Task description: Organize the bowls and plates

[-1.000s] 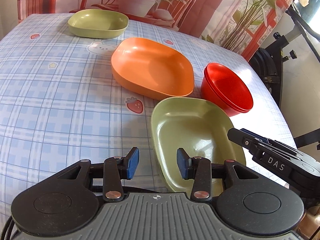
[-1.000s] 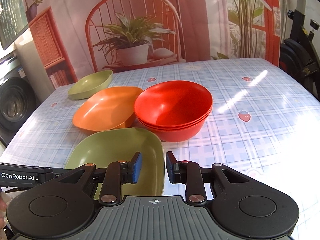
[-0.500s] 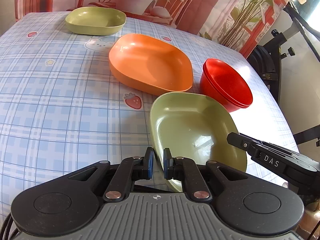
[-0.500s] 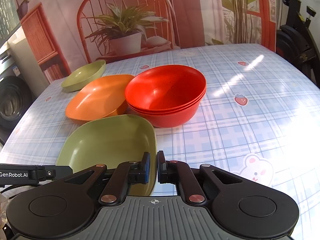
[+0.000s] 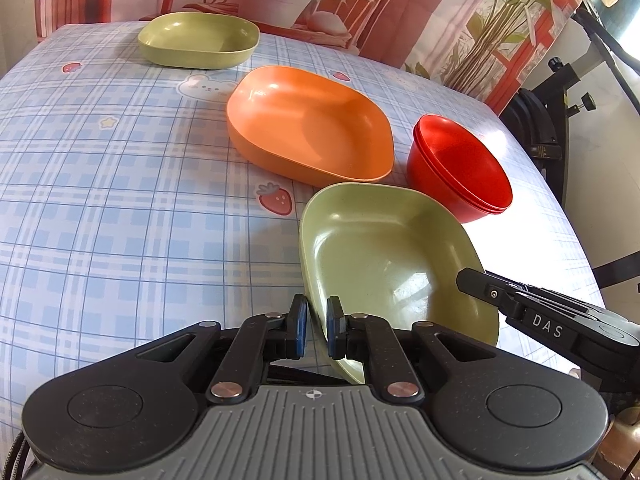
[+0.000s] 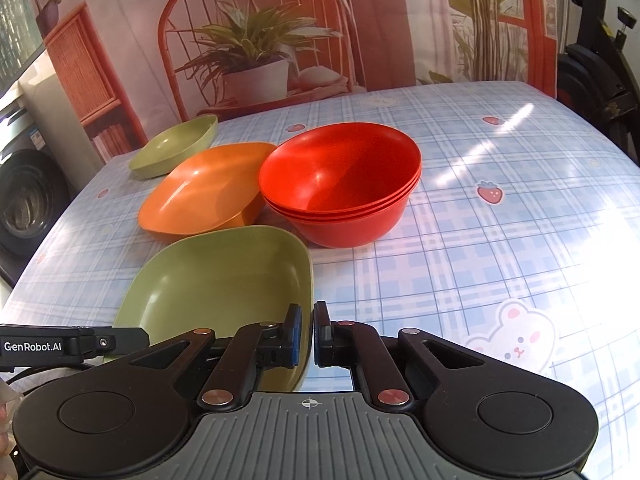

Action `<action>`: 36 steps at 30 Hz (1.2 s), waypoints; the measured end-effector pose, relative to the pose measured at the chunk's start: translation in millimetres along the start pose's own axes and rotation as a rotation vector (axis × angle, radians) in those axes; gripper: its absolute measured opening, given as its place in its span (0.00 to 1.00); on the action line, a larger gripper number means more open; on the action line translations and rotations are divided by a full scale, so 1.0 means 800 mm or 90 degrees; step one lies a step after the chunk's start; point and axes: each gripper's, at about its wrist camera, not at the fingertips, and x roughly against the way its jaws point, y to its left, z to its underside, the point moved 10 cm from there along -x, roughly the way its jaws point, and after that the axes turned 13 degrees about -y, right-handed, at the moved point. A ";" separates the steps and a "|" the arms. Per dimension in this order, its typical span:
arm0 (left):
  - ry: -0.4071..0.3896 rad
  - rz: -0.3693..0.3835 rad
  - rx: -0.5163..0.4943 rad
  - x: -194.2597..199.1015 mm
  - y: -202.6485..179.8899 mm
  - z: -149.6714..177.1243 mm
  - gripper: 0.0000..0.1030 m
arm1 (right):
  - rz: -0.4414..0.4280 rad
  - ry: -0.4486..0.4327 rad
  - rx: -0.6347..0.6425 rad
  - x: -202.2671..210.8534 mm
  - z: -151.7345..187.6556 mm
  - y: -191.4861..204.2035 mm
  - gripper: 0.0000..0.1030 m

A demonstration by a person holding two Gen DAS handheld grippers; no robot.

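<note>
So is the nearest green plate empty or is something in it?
Empty. The near green plate shows only its bare inside in both views; both tongs pinch its rim.

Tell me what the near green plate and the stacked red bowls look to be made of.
Near green plate: likely matte plastic or a plant-fibre composite; faintly speckled, with only a soft sheen where light falls.
Stacked red bowls: probably smooth plastic, semi-gloss; uniform colour, thin rims, broad soft highlights inside. Neither can be confirmed from looks alone.

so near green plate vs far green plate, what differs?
Near green plate is clamped at its rim by both the left gripper and the right gripper; far green plate sits untouched. Near one lies beside the red bowls, far one behind the orange plate. Same colour and rounded-square shape.
</note>
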 end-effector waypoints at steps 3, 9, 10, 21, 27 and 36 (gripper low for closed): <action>0.001 0.000 -0.001 -0.001 0.000 0.001 0.11 | 0.000 0.000 -0.001 0.000 0.001 0.000 0.06; -0.019 0.003 -0.003 0.006 0.001 -0.007 0.11 | -0.005 -0.007 -0.006 0.004 -0.004 0.003 0.04; -0.022 0.002 -0.004 0.008 0.001 -0.009 0.11 | -0.006 -0.007 -0.007 0.005 -0.005 0.004 0.04; -0.050 -0.017 0.002 0.038 0.016 -0.043 0.11 | -0.026 0.001 0.018 0.009 -0.021 0.039 0.05; -0.080 -0.024 -0.012 0.049 0.021 -0.077 0.11 | -0.046 -0.019 0.008 0.005 -0.051 0.056 0.06; -0.130 -0.026 -0.047 0.042 0.027 -0.152 0.11 | -0.060 -0.059 -0.015 -0.027 -0.098 0.078 0.08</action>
